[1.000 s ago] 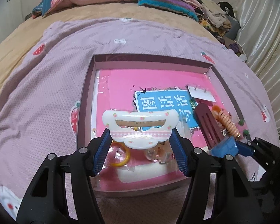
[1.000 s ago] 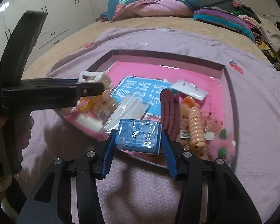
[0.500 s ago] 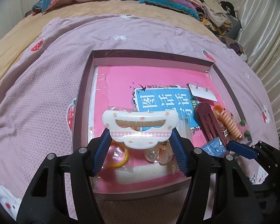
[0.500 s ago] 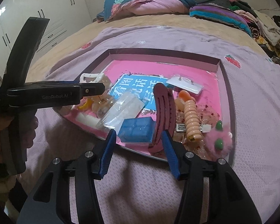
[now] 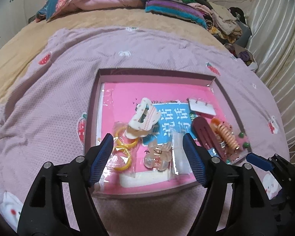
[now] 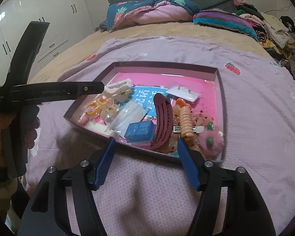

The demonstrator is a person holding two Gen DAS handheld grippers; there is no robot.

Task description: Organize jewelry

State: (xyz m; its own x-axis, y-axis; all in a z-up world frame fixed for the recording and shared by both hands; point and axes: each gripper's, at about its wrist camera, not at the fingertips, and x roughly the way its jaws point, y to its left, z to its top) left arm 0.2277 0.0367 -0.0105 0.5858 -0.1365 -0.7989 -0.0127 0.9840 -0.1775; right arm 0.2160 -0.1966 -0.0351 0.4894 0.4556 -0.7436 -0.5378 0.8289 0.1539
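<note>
Both grippers have let go within the last second, so two more pieces are filed in the shallow box (image 5: 92,106) on the lilac blanket (image 5: 49,90). Our left gripper (image 5: 147,151) stands spread, and the white claw clip (image 5: 142,121) it carried now lies tilted on the blue card (image 5: 173,122). Our right gripper (image 6: 144,153) is likewise spread at the near wall, its blue case (image 6: 140,130) resting inside, touching the maroon clip (image 6: 162,116). We judge that placement done, but the near half is crowded: plastic sleeve (image 6: 127,118), yellow rings (image 5: 123,147), clear butterfly clip (image 5: 158,155), coil tie (image 6: 185,122) and pink pom-pom (image 6: 211,143) hem any next pick.
</note>
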